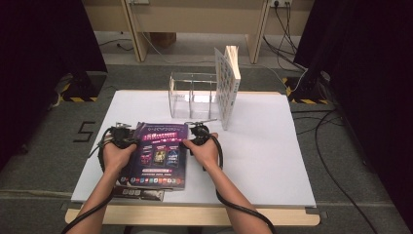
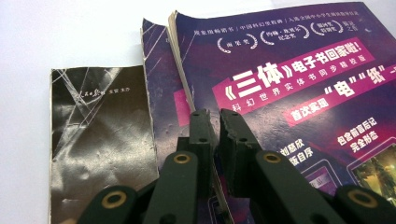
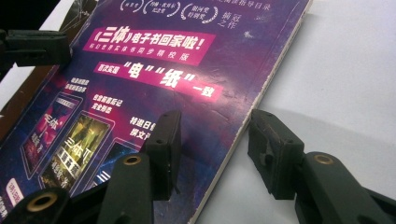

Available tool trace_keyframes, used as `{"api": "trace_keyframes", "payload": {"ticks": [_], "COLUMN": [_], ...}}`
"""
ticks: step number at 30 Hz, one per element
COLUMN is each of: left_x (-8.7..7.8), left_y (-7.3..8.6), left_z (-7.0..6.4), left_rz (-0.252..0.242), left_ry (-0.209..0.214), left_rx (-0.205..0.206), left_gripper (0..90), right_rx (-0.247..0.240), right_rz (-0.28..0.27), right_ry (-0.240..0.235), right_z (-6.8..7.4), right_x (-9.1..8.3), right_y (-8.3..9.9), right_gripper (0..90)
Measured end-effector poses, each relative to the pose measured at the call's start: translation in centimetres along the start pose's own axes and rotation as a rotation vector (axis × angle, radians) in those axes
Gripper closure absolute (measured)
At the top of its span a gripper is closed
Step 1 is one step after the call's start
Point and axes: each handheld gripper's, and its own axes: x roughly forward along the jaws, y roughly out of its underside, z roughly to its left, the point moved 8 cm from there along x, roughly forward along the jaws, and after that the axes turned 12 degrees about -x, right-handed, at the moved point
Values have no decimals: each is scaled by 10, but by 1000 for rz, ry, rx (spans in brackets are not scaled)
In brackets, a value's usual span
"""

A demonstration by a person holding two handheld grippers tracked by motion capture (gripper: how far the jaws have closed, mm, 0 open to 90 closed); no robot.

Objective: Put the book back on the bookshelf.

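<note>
Black plastic jaws of the left gripper are pressed nearly together on the left edge of the purple glossy paperback magazine, pinching the cover and a thin sheaf of its pages. In the left gripper view a 2nd purple volume lies beneath it, and a dark grey-brown book with pale scratch-like lines lies lower still, poking out to the side.

On the opposite edge, the right gripper stands spread, 1 jaw resting over the cover and the other out past the magazine's page edge above the white table; it grips nothing yet.

Both hands frame the magazine near the front of the table, where it sits on top of the small stack, slightly lifted along its left side by my reading. Farther back stands a clear acrylic divided rack, and a white patterned book stands upright at the rack's right end.

Judging by that, the work looks like filing books upright into the rack: 1 is already there, and this magazine has only just been taken hold of. Raising it, turning it on edge and carrying it back to a compartment remain, then the 2 volumes underneath.
</note>
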Motion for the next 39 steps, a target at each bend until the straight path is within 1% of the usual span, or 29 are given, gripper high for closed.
{"api": "trace_keyframes", "payload": {"ticks": [2,5,6,7,8,9,12,14,15,16,17,19,20,22,23,27,30,31,33,37,38,39], "left_x": [0,0,0,0,0,0,-1,-3,-4,-4,-5,-5,-5,-6,-6,-4,-2,-1,-1,-1,-1,-1], "left_y": [0,0,0,0,0,0,0,-1,-1,-2,-2,-2,-2,-1,0,2,3,4,4,4,4,4], "left_z": [-1,-1,-1,-1,0,0,0,0,-1,-1,0,0,0,1,1,0,0,0,-1,-1,-1,-1], "left_rz": [1,-2,-4,-2,-4,-2,-6,-13,-20,-24,-23,-21,-24,-22,-21,-17,-7,-8,-7,-1,0,0], "left_ry": [0,-7,-4,-1,5,12,26,26,32,32,27,38,41,38,44,46,48,47,48,44,45,47], "left_rx": [1,5,1,-3,-18,-28,-58,-63,-70,-75,-71,-80,-88,-81,-79,-78,-79,-80,-80,-71,-71,-71], "left_gripper": [824,821,821,820,820,810,789,783,778,768,749,732,725,724,722,719,717,716,716,718,717,717], "right_rx": [-4,9,38,37,35,33,45,43,57,49,43,46,51,62,50,59,73,70,85,78,86,82], "right_rz": [1,3,4,-3,-12,-10,-27,-32,-32,-34,-35,-31,-33,-30,-34,-37,-37,-42,-42,-53,-51,-63], "right_ry": [-1,-4,-7,-11,-8,-1,25,32,32,32,37,52,51,48,55,60,65,65,61,62,61,59], "right_z": [0,-1,-1,-3,-5,-7,-14,-18,-18,-19,-21,-25,-26,-28,-30,-34,-36,-38,-39,-42,-43,-44], "right_x": [0,1,1,1,2,2,3,4,4,5,7,10,11,14,16,23,25,27,28,30,30,31], "right_y": [0,-1,-2,-3,-5,-6,-15,-21,-25,-28,-30,-33,-35,-39,-41,-46,-47,-48,-49,-52,-53,-54], "right_gripper": [542,540,541,547,547,546,541,535,532,531,531,530,527,524,523,511,505,504,501,493,493,494]}}
